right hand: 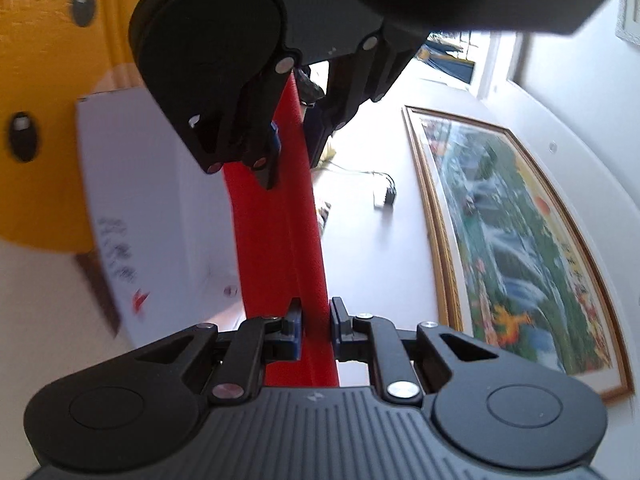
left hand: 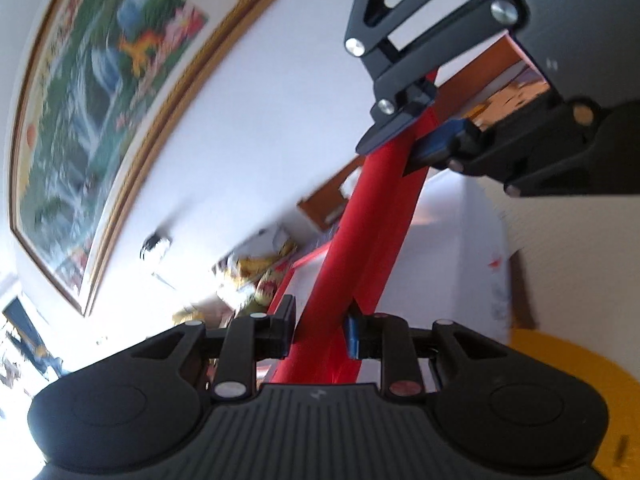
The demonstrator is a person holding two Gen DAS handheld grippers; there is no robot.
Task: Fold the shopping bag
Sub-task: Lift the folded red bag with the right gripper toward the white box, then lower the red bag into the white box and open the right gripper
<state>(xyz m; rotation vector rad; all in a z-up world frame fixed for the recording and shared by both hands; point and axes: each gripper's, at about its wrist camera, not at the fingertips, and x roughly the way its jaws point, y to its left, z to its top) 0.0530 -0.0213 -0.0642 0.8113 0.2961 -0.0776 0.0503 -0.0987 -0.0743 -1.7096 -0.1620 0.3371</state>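
Paper, stiff and light, is my guess for the red shopping bag (left hand: 372, 216), best pinched along its creased edge; in the left wrist view it runs from 6 toward 1 o'clock, left tongs (left hand: 320, 330) pinching its near end, tilted up toward a framed painting (left hand: 100, 128). In the right wrist view the right tongs (right hand: 316, 330) pinch the band at 6 o'clock, facing the left tongs clamped at 12.
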